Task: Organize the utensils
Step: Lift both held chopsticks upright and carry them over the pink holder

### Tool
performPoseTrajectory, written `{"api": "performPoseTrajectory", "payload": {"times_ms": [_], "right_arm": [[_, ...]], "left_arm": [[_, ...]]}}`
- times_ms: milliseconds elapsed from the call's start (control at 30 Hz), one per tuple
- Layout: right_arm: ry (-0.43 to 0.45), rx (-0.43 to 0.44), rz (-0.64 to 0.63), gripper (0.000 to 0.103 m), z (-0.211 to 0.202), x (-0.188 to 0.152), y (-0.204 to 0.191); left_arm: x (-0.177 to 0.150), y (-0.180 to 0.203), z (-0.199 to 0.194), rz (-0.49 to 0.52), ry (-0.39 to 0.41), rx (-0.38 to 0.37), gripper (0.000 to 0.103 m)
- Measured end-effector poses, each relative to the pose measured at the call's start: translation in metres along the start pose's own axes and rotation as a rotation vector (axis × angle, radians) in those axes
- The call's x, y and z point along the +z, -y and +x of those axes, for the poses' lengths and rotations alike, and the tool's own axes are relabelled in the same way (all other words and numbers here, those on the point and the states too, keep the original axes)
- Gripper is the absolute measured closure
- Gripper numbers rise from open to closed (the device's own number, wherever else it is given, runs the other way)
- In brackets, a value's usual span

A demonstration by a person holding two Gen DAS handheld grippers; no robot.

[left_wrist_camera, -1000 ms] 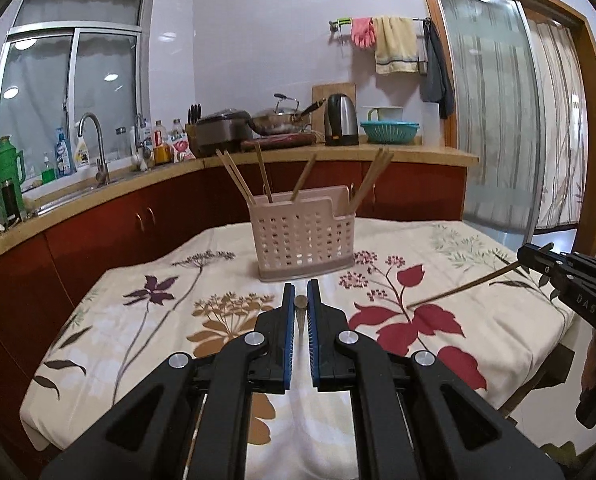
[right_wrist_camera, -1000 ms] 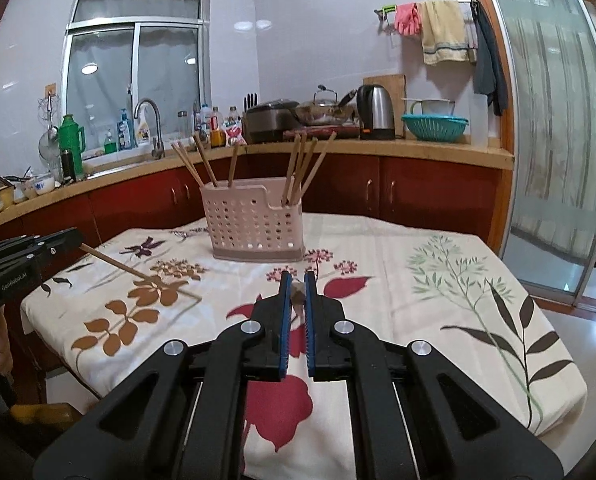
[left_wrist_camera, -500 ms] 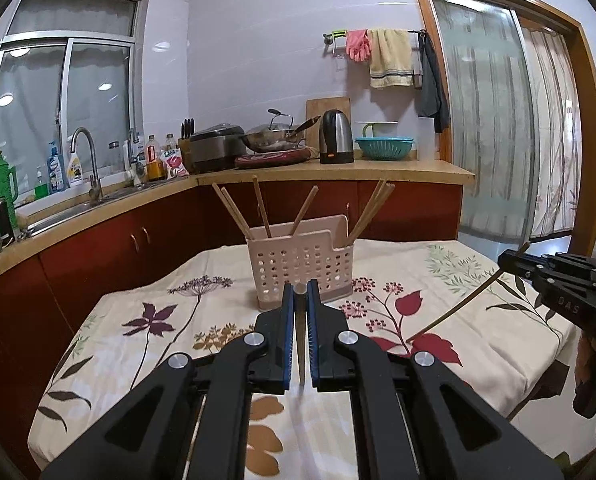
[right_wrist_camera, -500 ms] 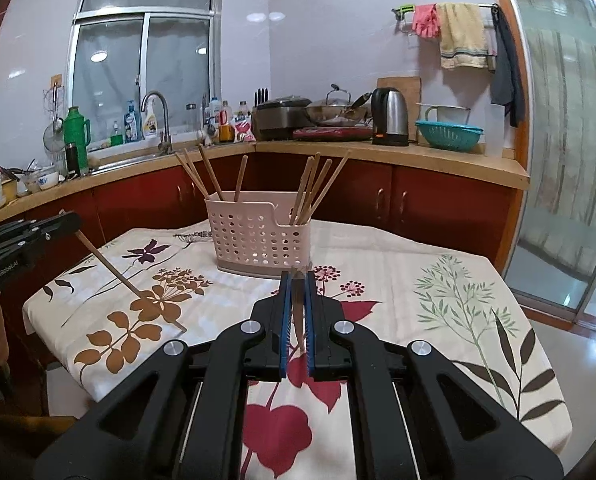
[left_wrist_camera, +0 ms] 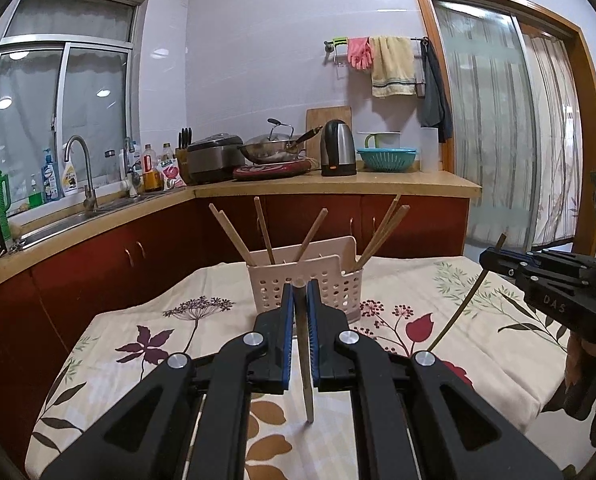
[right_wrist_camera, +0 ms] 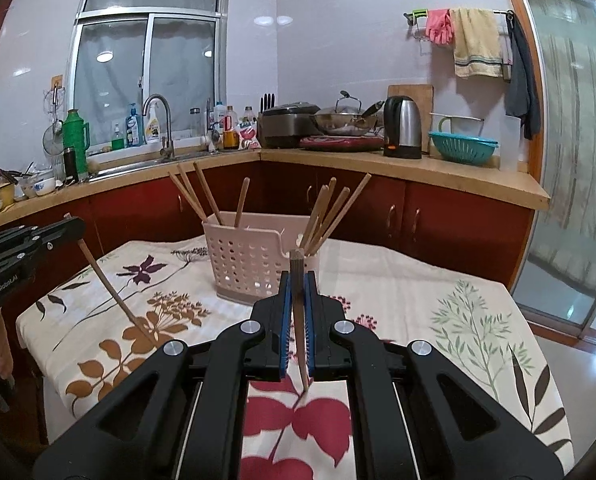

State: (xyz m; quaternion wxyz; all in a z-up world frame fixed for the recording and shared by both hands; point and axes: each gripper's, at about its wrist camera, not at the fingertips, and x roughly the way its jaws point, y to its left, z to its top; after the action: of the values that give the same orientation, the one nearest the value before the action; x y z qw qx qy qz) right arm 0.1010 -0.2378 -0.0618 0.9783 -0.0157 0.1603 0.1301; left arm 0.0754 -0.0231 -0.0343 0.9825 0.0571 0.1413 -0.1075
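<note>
White lettering marked both black tools: "DAS" on the right gripper [left_wrist_camera: 494, 258] as the left wrist camera caught it at 3 o'clock, and "GenRobot.AI" on the left gripper [right_wrist_camera: 73, 226] seen at 9 o'clock by the right wrist camera. No other writing could be read; bottle labels by the sink [right_wrist_camera: 137, 166] were too small.

Each gripper was clamped on one wooden chopstick. The left chopstick [left_wrist_camera: 304, 356] stood nearly upright between blue pads, its thin tip hanging above the floral cloth [left_wrist_camera: 137, 344]. The right chopstick [right_wrist_camera: 298, 320] was pinched likewise, square end up, tip down over a red leaf print.

Each camera showed what the other could not: its partner's stick in profile. The left view caught the right stick slanting from 1 o'clock down to 7 o'clock with its tip above the cloth. The right view showed the left stick angled from 11 o'clock to 5 o'clock, its tip over a brown leaf print; whether it touched was unclear. Only the right view took in dishes [right_wrist_camera: 1, 196] at the counter's far left and part of a hand at 9 o'clock.

A pink perforated holder [left_wrist_camera: 310, 288] sat mid-table at 12 o'clock, with plain tan chopsticks [right_wrist_camera: 330, 216] fanned out of two compartments.
</note>
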Motion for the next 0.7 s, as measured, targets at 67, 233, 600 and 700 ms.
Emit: {"api": "performPoseTrajectory", "payload": {"times_ms": [67, 233, 600, 700], "right_arm": [[0.014, -0.001, 0.004, 0.096, 0.003, 0.001, 0.0], [0.024, 0.0, 0.004, 0.097, 0.009, 0.005, -0.001], [0.072, 0.042, 0.024, 0.097, 0.011, 0.028, -0.001], [0.106, 0.049, 0.021, 0.097, 0.012, 0.041, -0.001]], "left_arm": [[0.001, -0.002, 0.003, -0.003, 0.005, 0.002, 0.095], [0.005, -0.01, 0.012, -0.033, 0.01, -0.006, 0.096], [0.035, -0.03, 0.022, -0.07, 0.081, -0.016, 0.096], [0.047, -0.033, 0.024, -0.058, 0.118, -0.011, 0.096]]}}
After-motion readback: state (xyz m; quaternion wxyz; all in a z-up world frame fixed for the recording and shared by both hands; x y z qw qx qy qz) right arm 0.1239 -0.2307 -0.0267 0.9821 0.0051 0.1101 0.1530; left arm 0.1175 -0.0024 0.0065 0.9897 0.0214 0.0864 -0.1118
